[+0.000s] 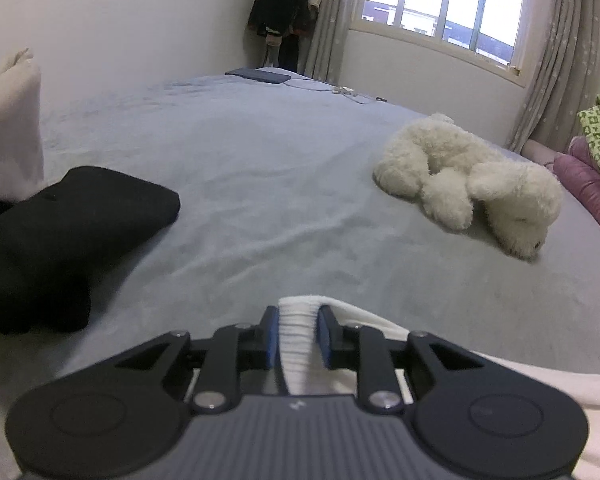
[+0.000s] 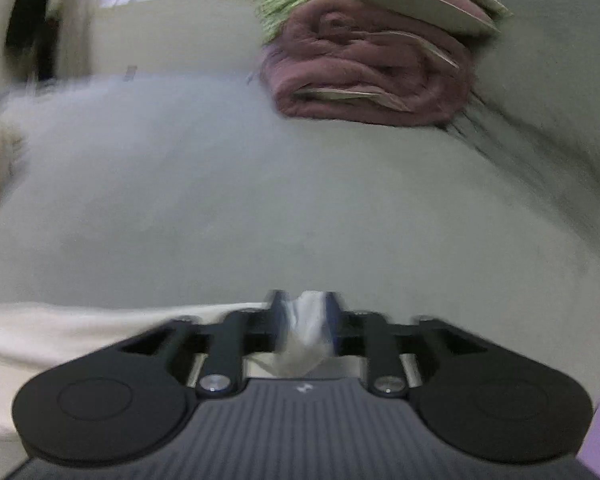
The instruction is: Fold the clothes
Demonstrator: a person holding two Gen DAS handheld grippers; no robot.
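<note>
On the bed (image 1: pixel 260 184), folded clothing (image 1: pixel 80 216) lies left, a plush toy (image 1: pixel 472 184) right — a rolled blanket (image 2: pixel 372 68) beyond it, at the edge.

I can read no words, numbers or brand names anywhere. The only mark I find is a small pale emblem on the ribbed grey housing of the left gripper (image 1: pixel 296 312) — and the same one on the right gripper (image 2: pixel 304 308) — too small and blurred to make out as letters.
</note>
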